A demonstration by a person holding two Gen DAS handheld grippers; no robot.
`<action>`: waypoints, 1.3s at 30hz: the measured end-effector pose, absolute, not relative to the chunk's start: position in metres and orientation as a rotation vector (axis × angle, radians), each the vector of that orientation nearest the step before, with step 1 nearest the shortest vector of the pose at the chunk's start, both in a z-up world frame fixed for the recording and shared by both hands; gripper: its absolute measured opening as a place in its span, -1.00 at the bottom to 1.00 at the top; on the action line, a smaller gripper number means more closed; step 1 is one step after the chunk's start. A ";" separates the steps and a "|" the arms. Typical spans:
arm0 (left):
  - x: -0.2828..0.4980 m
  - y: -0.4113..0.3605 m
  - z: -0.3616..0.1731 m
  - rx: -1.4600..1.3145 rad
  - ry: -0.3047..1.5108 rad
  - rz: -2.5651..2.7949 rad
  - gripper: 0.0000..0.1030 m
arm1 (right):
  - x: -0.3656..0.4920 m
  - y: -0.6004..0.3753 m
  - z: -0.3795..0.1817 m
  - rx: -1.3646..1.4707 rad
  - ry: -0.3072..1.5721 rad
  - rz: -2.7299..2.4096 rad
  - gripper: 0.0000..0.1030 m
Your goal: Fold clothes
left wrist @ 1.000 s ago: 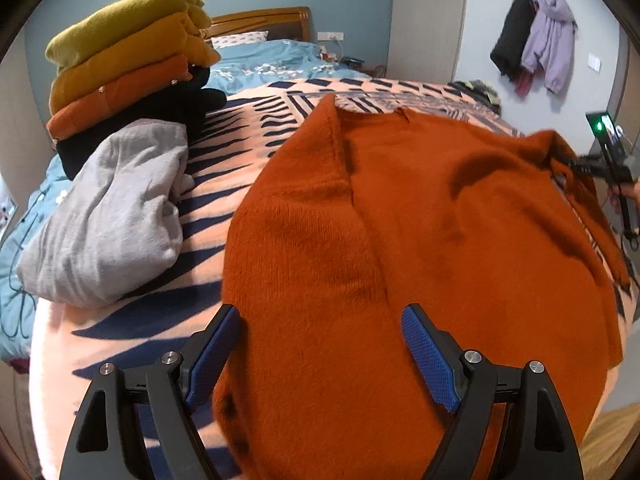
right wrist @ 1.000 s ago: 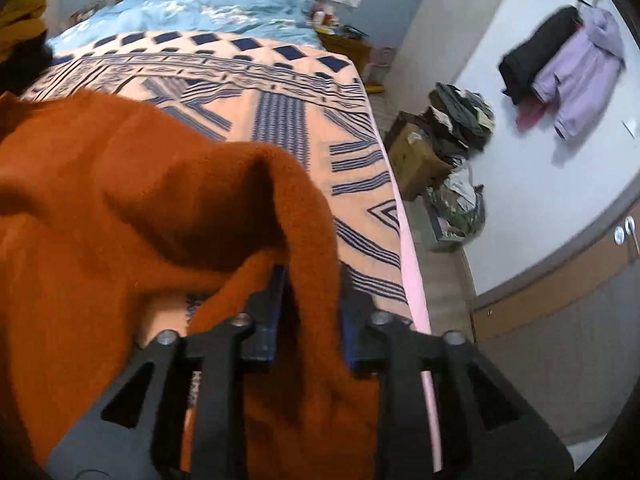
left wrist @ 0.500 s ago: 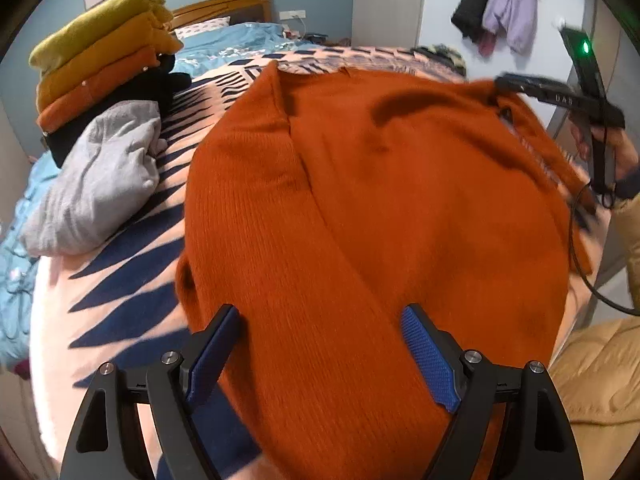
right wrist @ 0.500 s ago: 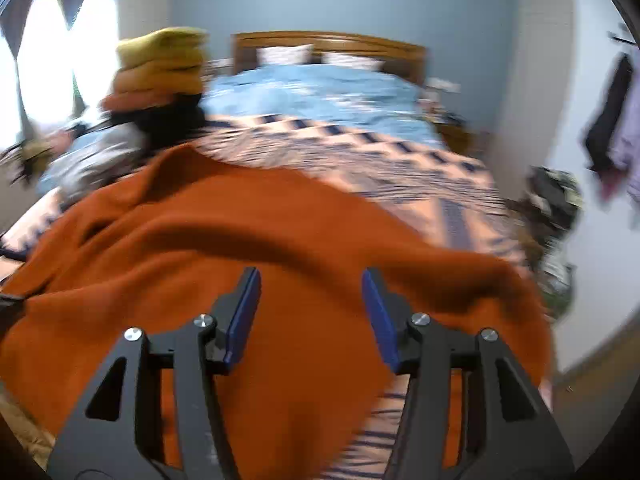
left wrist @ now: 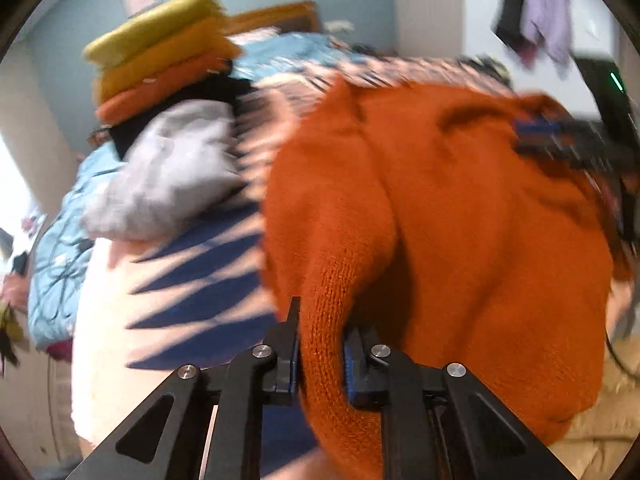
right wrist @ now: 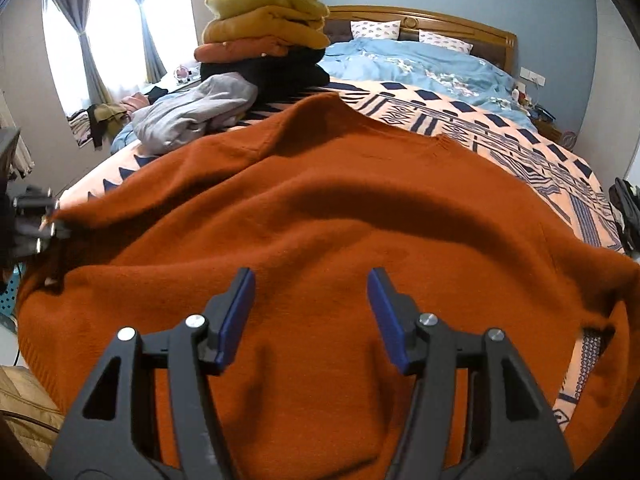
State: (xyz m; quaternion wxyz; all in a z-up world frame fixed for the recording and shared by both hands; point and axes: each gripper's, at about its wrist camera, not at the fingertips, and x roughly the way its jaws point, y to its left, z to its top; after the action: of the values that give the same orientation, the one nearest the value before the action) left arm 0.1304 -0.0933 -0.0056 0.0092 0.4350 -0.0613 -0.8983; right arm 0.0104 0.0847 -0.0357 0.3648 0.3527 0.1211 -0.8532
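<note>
- Since the earlier frame, left gripper (left wrist: pixel 321 354) jaws have been closing on a fold of the sweater (right wrist: pixel 340 232), which lies spread on the bed (right wrist: pixel 540 152).
- Right gripper (right wrist: pixel 311 314) jaws hang open and empty over the sweater's middle.
- Advice: lift the pinched edge toward 3 o'clock, keeping it taut.

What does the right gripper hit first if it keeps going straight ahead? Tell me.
Most likely the orange sweater spread on the bed: the right gripper hangs open just above it, angled down, nothing between. Exact gap unclear.

An orange sweater (right wrist: pixel 340 240) is spread over a patterned blanket (right wrist: pixel 520 136). The right gripper (right wrist: pixel 311 312) is held above its near part, jaws apart, nothing between them. At far left a grey garment (right wrist: pixel 196 114) is seen beside a stack (right wrist: pixel 264 28).
</note>
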 end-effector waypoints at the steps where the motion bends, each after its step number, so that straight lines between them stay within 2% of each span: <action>1: 0.129 -0.103 0.000 1.316 -0.155 -2.805 -0.72 | 0.013 0.084 -0.035 0.904 0.311 -2.193 0.17; 4: 0.122 -0.147 0.024 1.161 0.025 -2.779 -0.72 | 0.013 0.086 -0.030 0.894 0.301 -2.195 0.17; 7: 0.110 -0.184 0.042 1.063 0.107 -2.738 -0.72 | 0.008 0.093 -0.026 0.897 0.282 -2.215 0.17; 12: 0.081 -0.225 0.053 0.991 0.098 -2.624 -0.71 | 0.000 0.105 -0.024 0.917 0.239 -2.232 0.17; 16: 0.058 -0.226 0.029 1.083 0.019 -2.514 -0.59 | 0.011 0.103 -0.025 0.901 0.274 -2.183 0.17; 19: 0.063 -0.220 0.014 1.130 0.122 -2.580 -0.27 | 0.026 0.094 -0.027 0.878 0.325 -2.110 0.27; 20: 0.071 -0.215 0.015 1.126 0.188 -2.640 -0.13 | 0.035 0.089 -0.029 0.861 0.361 -2.078 0.36; 21: 0.077 -0.208 0.018 1.108 0.208 -2.688 0.06 | 0.043 0.083 -0.030 0.844 0.404 -2.059 0.49; 22: 0.090 -0.197 0.024 1.078 0.195 -2.777 0.20 | 0.051 0.079 -0.032 0.828 0.443 -2.049 0.53; 23: 0.097 -0.188 0.030 1.058 0.168 -2.824 0.42 | 0.060 0.073 -0.035 0.803 0.491 -2.030 0.56; 24: 0.107 -0.177 0.036 1.036 0.129 -2.888 0.52 | 0.067 0.068 -0.037 0.782 0.528 -2.010 0.56; 27: 0.133 -0.133 0.045 1.040 -0.041 -3.129 0.60 | 0.082 0.057 -0.046 0.730 0.633 -1.993 0.56; 31: 0.146 -0.058 0.021 1.110 -0.496 -3.257 0.60 | 0.078 0.048 -0.059 0.757 0.672 -1.991 0.52; 33: 0.142 -0.031 0.003 1.174 -0.661 -3.240 0.60 | 0.071 0.049 -0.061 0.781 0.657 -2.002 0.06; 34: 0.138 -0.017 -0.006 1.191 -0.758 -3.206 0.59 | 0.068 0.049 -0.061 0.802 0.640 -2.003 -0.07; 35: 0.135 -0.009 -0.014 1.198 -0.819 -3.171 0.58 | 0.064 0.052 -0.060 0.824 0.617 -2.009 -0.29; 36: 0.131 -0.003 -0.020 1.213 -0.857 -3.135 0.42 | 0.061 0.054 -0.058 0.831 0.597 -2.013 -0.44; 37: 0.123 0.000 -0.028 1.255 -0.870 -3.090 0.25 | 0.060 0.057 -0.056 0.832 0.578 -2.017 -0.49; 38: 0.119 -0.004 -0.030 1.299 -0.832 -3.081 -0.12 | 0.058 0.061 -0.052 0.837 0.541 -2.020 -0.55; 39: 0.116 -0.008 -0.028 1.326 -0.765 -3.089 -0.30 | 0.056 0.064 -0.049 0.839 0.514 -2.024 -0.60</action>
State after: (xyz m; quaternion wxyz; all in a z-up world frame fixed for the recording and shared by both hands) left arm 0.1157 -0.0078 -0.0279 -0.1522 0.3801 -0.2195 -0.8855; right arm 0.0560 0.0639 -0.0487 0.4309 0.3366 0.2063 -0.8115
